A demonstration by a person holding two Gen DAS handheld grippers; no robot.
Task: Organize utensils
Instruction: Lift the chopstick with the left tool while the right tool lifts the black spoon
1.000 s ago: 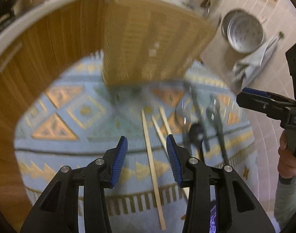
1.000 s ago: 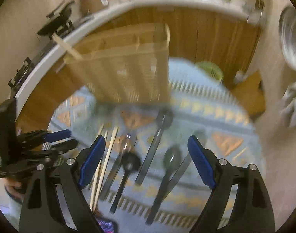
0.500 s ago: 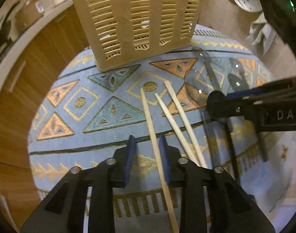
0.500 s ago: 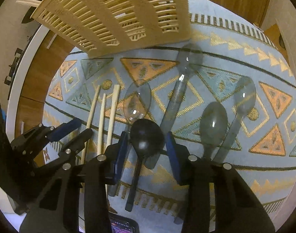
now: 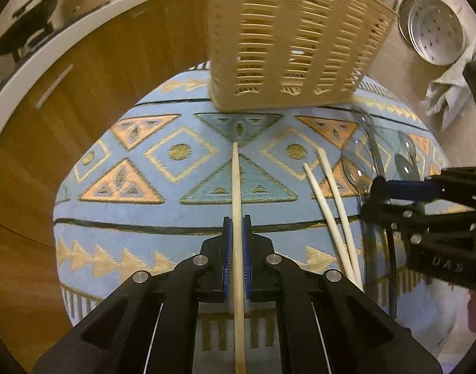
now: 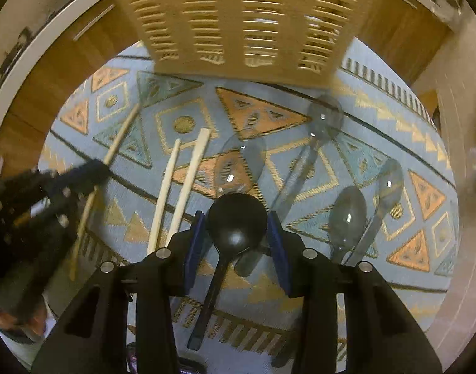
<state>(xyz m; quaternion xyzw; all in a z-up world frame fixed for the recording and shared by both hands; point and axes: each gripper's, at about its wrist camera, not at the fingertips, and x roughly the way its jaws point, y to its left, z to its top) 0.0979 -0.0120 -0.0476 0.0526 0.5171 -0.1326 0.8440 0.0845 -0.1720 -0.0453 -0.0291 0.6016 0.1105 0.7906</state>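
The left tongs (image 5: 237,246) have just been closing and now pinch a single wooden chopstick (image 5: 236,193) between their blue pads; the stick runs straight ahead from the tongs over a round surface covered by a blue patterned cloth (image 5: 163,205). Two paler chopsticks (image 5: 328,199) lie side by side on the cloth to the right of it, close together and apart from the held one. The right tongs (image 6: 236,240) are closed part way on the bowl of a black spoon (image 6: 237,221), a blue pad set against each side of it, and the spoon's handle runs back beneath them. Beside it on the cloth lie several clear plastic spoons: one (image 6: 241,162) just beyond the black bowl, one (image 6: 326,118) farther out, and two more (image 6: 347,215) off to the right. A cream slatted basket (image 6: 238,18) stands at the far side of the cloth, near wooden cabinet doors (image 5: 82,93). In the left view a metal steamer tray (image 5: 431,28) and a crumpled grey rag (image 5: 446,90) lie on the tiled floor.
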